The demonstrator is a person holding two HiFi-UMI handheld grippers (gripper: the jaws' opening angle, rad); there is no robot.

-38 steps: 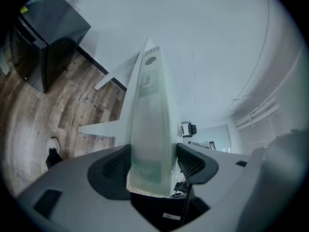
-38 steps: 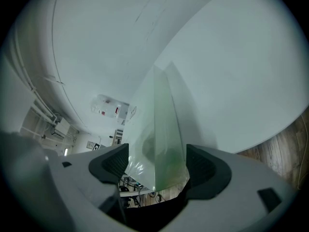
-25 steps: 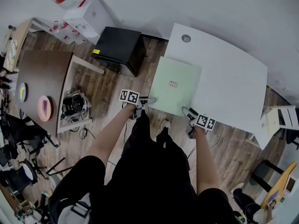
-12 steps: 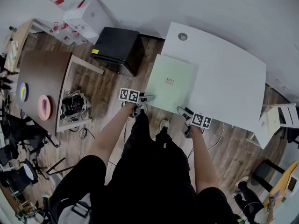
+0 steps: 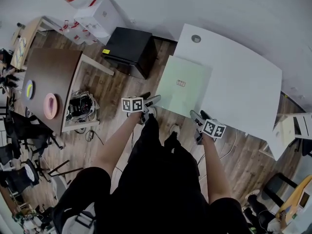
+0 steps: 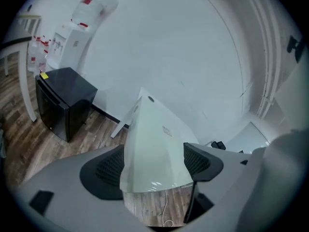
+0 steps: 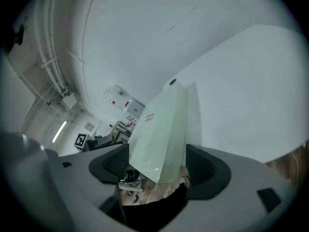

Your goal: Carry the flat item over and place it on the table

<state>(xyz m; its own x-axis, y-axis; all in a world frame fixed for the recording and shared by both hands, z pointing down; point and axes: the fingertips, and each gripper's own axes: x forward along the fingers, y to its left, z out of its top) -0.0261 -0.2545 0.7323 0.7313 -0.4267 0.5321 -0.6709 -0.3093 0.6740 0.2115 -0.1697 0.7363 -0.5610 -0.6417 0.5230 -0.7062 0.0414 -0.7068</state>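
A: Where was the board (image 5: 187,94)?

B: Flat on the table (image 5: 243,82), overhanging its left edge. Your left gripper (image 5: 153,100) had just been opening its jaws, and its pads stood clear of the board's corner. Your right gripper (image 5: 196,115) gaped too. The placement looked done.

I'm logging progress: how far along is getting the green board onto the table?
Done: the green board lies on the white table. In hand: the left gripper has just been opening, the board showing between its jaws, unpressed; the right gripper stands open at its corner. Left: pull both clear.

Soft even light; fisheye warping, dark corners; faint glare on green board (image 6: 154,149).
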